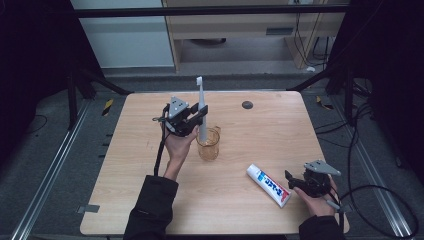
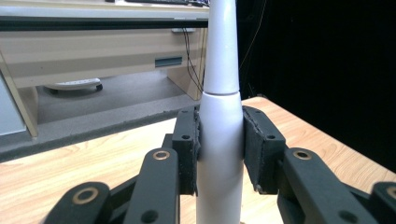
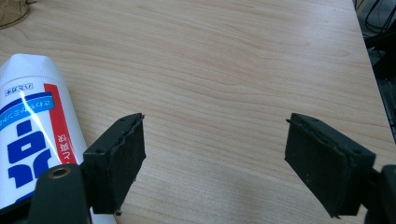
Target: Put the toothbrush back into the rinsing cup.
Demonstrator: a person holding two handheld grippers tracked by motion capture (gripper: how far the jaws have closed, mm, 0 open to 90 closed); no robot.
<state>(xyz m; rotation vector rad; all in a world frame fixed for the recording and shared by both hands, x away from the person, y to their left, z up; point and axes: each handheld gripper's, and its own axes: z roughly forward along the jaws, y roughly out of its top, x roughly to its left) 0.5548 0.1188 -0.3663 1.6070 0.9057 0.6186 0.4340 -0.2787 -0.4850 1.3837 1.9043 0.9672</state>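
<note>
At table centre, left gripper (image 1: 192,119) pinches a white electric toothbrush (image 1: 201,107) upright, tapered neck up, its base in an amber cup (image 1: 208,145). Right gripper (image 1: 295,182) at 4 o'clock, jaws spread wide, toothpaste tube (image 1: 268,185) just beside.

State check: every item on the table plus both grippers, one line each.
electric toothbrush: upright, clamped between the pads, lower end in or just above the cup, cannot tell which.
cup: upright on the table, amber, see-through.
toothpaste tube: lying flat on the table, not gripped.
left gripper: shut on the toothbrush handle.
right gripper: open, nothing between the pads, beside the tube.
</note>
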